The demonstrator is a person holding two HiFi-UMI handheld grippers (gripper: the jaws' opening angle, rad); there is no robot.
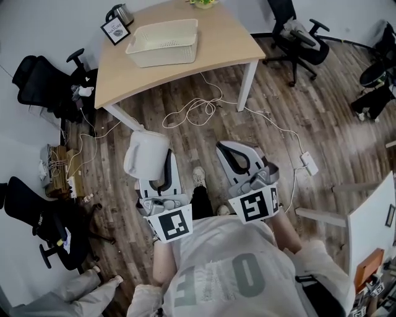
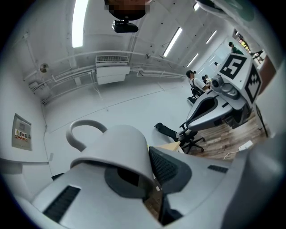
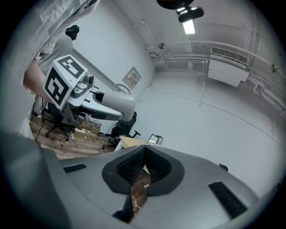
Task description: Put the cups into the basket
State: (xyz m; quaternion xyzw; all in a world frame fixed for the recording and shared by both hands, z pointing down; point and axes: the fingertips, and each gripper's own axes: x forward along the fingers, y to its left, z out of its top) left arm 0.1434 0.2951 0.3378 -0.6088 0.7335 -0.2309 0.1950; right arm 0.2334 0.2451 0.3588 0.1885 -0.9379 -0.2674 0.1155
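A kettle (image 1: pixel 121 12) and frame (image 1: pixel 115 31) are shown on the table (image 1: pixel 232 43), cables (image 1: pixel 193 111) being strewn over the floor (image 1: pixel 322 105) between chairs (image 1: pixel 296 34).

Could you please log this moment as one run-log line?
left gripper: shut on white handled mug | right gripper: shut, empty | cream plastic basket: on light wooden table

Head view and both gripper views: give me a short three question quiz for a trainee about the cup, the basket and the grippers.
1. True or false: the basket stands on the table.
2. Where is the white cup? A in the left gripper; B in the basket; C on the table.
3. Fill in: the right gripper has its jaws ___, with nothing between them.

Key: 1 true; 2 A; 3 shut.
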